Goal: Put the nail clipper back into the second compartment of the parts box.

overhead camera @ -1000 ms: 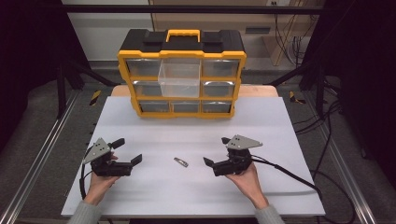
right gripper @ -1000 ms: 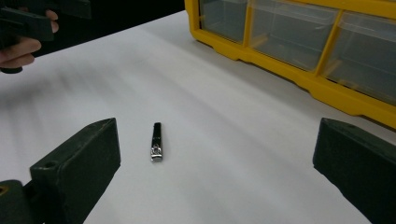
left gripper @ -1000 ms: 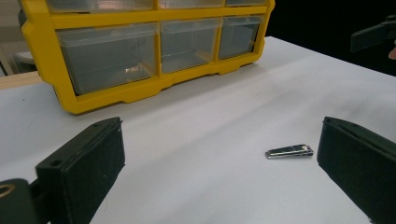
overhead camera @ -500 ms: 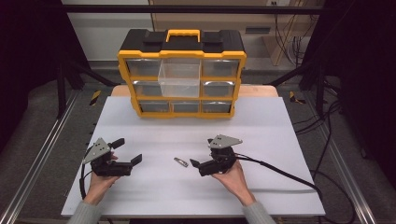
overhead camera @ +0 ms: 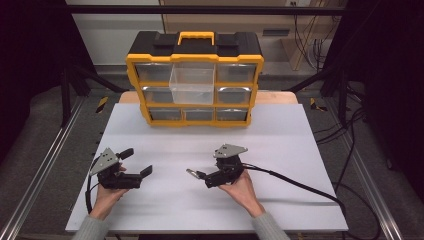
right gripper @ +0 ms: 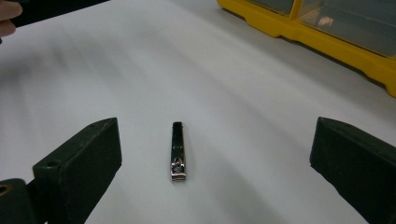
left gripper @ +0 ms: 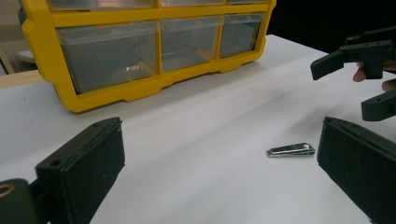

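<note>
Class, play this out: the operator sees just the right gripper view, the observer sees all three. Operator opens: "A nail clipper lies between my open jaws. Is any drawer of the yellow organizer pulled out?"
Observer: Yes. In the high view, one clear drawer in the middle of the yellow organizer is pulled forward.
Operator: Where is the other hand-held gripper?
Observer: The left hand-held gripper is at the left of the white table, jaws open, holding nothing.
Operator: How does the nail clipper look from that side?
Observer: In the left gripper view the nail clipper lies flat, side-on, apart from the right hand-held gripper.
</note>
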`<action>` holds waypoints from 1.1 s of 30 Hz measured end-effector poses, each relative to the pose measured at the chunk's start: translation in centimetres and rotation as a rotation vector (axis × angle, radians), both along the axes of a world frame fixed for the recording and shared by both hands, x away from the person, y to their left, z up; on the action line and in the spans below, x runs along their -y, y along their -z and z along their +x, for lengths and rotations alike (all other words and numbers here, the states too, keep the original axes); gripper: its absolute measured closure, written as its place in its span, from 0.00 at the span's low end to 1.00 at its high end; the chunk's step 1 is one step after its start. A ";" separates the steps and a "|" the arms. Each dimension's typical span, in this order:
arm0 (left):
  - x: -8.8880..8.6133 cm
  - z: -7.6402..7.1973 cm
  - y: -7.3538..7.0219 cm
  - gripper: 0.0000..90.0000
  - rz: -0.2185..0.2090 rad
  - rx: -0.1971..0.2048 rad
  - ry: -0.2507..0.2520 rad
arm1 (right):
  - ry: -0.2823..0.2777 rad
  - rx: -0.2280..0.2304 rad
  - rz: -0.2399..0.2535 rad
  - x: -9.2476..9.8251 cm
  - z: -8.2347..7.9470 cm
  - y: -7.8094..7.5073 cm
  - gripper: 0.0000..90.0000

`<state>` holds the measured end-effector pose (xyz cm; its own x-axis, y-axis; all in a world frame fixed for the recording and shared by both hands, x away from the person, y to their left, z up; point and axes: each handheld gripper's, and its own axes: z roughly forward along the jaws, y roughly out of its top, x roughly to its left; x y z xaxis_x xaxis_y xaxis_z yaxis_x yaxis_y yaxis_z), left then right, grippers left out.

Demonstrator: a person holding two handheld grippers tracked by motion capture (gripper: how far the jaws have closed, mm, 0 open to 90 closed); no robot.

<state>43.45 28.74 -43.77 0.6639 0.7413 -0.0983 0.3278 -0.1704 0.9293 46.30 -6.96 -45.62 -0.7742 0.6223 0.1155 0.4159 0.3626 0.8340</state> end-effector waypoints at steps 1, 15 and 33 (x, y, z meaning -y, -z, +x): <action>0.0 0.0 0.0 0.01 0.000 0.000 -0.001 | -0.003 0.002 -0.007 -0.1 0.1 0.1 0.03; 0.1 0.0 0.0 0.01 0.005 -0.002 -0.001 | -0.041 -0.027 -0.097 -2.1 0.4 1.2 0.06; 0.1 0.0 0.1 0.01 0.011 -0.006 -0.003 | -0.101 -0.107 -0.198 -3.6 1.2 2.4 0.43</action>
